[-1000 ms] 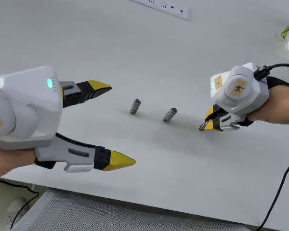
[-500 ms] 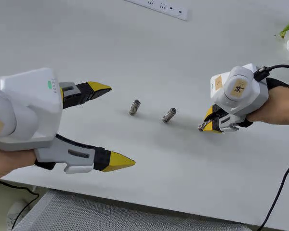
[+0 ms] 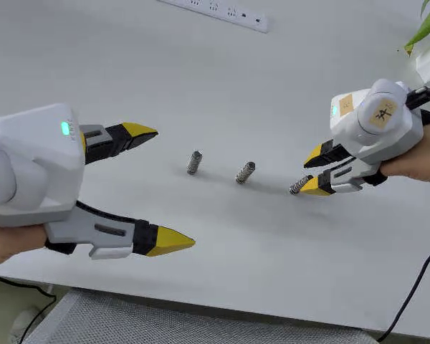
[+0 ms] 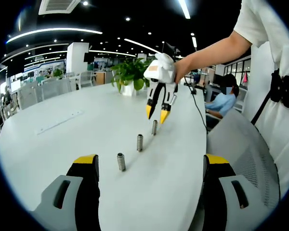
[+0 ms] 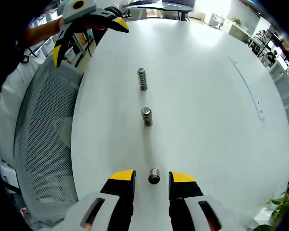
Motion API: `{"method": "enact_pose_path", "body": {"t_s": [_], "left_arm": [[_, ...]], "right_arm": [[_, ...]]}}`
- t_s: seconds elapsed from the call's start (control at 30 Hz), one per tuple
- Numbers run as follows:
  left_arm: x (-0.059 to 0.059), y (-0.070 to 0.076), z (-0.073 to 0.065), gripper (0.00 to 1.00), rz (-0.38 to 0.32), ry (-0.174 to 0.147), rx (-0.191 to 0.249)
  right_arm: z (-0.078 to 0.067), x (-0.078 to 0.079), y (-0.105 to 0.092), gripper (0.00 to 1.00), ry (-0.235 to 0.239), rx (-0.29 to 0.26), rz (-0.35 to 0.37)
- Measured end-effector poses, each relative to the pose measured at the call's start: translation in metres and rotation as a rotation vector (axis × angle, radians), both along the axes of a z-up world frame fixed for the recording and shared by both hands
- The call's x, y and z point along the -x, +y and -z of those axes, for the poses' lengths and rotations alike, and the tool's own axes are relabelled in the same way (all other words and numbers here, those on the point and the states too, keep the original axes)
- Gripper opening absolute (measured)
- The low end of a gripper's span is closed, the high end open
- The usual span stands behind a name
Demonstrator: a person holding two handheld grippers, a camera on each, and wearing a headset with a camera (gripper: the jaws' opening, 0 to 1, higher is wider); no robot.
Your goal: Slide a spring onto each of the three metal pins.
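Observation:
Three small metal springs stand upright in a row on the white table: the left spring [image 3: 194, 162], the middle spring [image 3: 245, 172] and the right spring [image 3: 299, 185]. Any pins inside them are hidden by the coils. My right gripper [image 3: 312, 172] is open, and its fingertips straddle the right spring [image 5: 154, 176] without touching it. Beyond it in the right gripper view stand the middle spring [image 5: 147, 116] and the left spring [image 5: 142, 78]. My left gripper [image 3: 158, 186] is wide open and holds nothing, left of the row. It faces along the springs [image 4: 121, 161] toward the right gripper [image 4: 156, 114].
The white table [image 3: 222, 79] has a power strip [image 3: 215, 10] at its far edge and a green plant [image 3: 424, 27] at the far right. A grey mesh chair [image 3: 186, 322] sits just below the table's near edge. A cable [image 3: 416, 287] hangs from the right gripper.
My right gripper's jaws have parted; they were shut at the right spring and now stand open around it. The left gripper has hardly moved. The head camera shifted slightly.

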State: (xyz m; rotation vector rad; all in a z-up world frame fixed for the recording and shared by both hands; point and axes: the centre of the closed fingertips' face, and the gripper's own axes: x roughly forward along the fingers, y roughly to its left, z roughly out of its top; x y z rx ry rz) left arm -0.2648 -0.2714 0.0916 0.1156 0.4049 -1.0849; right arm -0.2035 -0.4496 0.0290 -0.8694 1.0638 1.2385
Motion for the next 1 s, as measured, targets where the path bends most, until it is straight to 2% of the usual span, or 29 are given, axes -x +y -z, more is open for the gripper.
{"method": "enact_pose_path", "body": {"t_s": [0.2, 0.57, 0.73, 0.87, 1.0], "left_arm": [[0.000, 0.003, 0.000, 0.89, 0.009, -0.002, -0.017], [-0.001, 0.004, -0.003, 0.94, 0.020, -0.007, -0.037], [0.000, 0.003, -0.002, 0.98, 0.030, -0.010, -0.062], [-0.001, 0.005, 0.000, 0.99, 0.031, -0.008, -0.083], [0.000, 0.005, 0.002, 0.99, 0.027, -0.001, -0.092]], "right_arm": [[-0.015, 0.004, -0.003, 0.29, -0.036, -0.101, 0.092], [-0.030, 0.029, -0.034, 0.40, -0.107, -0.276, 0.277], [-0.033, 0.043, -0.043, 0.54, -0.123, -0.378, 0.365], [-0.031, 0.054, -0.051, 0.65, -0.130, -0.433, 0.398], [-0.032, 0.060, -0.055, 0.75, -0.159, -0.499, 0.434]]}}
